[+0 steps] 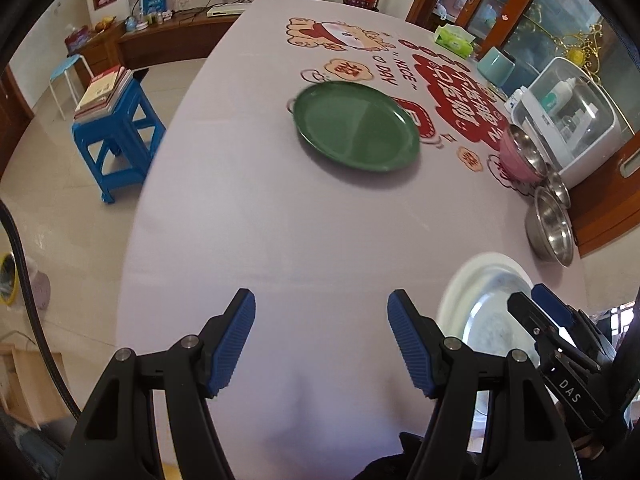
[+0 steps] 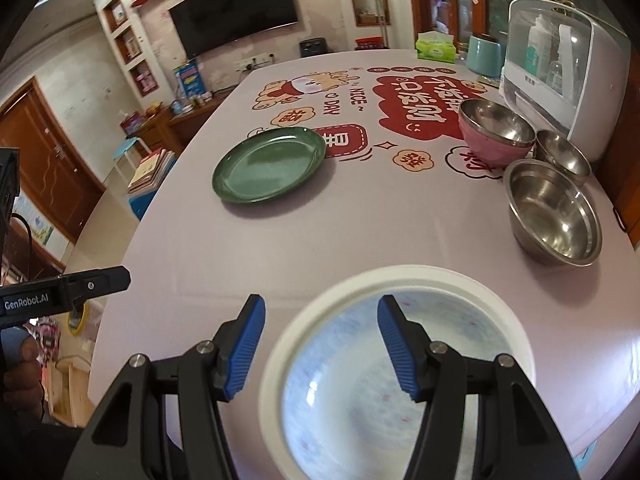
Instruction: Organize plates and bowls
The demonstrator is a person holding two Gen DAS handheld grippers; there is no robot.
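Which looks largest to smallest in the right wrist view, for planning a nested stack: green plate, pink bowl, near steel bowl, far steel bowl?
1. green plate
2. near steel bowl, nearness inflates it
3. pink bowl, close to it
4. far steel bowl

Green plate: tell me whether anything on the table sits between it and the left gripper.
Nothing visible does. In the left wrist view only bare tablecloth lies between the open left gripper and the green plate. The white plate and the steel bowls sit off to the right of that path.
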